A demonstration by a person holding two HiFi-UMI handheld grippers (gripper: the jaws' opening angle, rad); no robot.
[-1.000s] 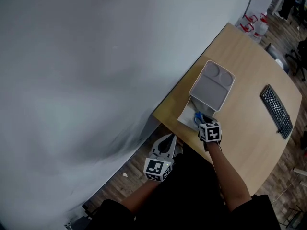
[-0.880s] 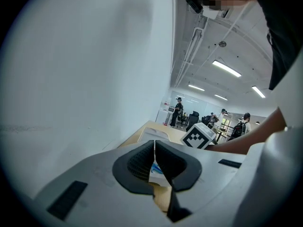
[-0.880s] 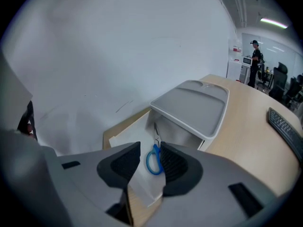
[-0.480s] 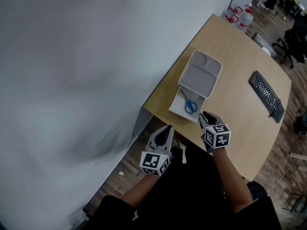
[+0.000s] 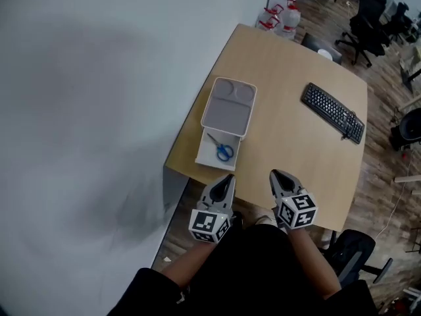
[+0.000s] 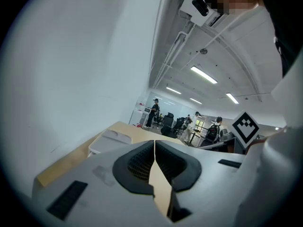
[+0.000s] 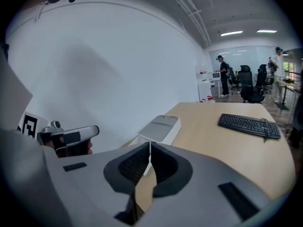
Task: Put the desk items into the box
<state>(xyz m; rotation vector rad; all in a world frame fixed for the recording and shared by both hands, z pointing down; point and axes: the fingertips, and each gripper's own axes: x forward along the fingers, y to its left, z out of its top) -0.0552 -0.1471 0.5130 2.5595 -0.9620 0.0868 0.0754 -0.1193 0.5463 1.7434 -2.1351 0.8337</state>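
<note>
- Head view, looking steeply down: a pale grey wall (image 5: 85, 110) fills the whole left half of the frame, from the top edge to the lower left corner
- A light wooden desk (image 5: 296, 150) runs from the upper centre down to the lower centre right, one long side against the wall, with wood-plank floor beyond it on the right
- Dark office chairs (image 5: 368, 25) stand in the upper right corner, well apart from the desk
- The white box (image 5: 209, 158) sits at the desk's wall-side edge, left of centre in the frame; a grey lid (image 5: 228, 107) lies over its far part, leaving the near end uncovered
- A black keyboard (image 5: 333, 112) lies at an angle on the desk at centre right, well apart from the box
- The left gripper (image 5: 227, 178), just below the desk's near edge at lower centre, has its jaws clenched together, nothing between them in the left gripper view
- The right gripper (image 5: 275, 175), just beside the left one at lower centre, points toward the desk; its jaws are closing, tips all but meeting, with nothing between them in the right gripper view
- Blue-handled scissors (image 5: 222, 150) lie inside the uncovered end of the box, clear of both grippers
- Water bottles (image 5: 279, 17) with red caps stand on the floor past the desk's far end, top centre
</note>
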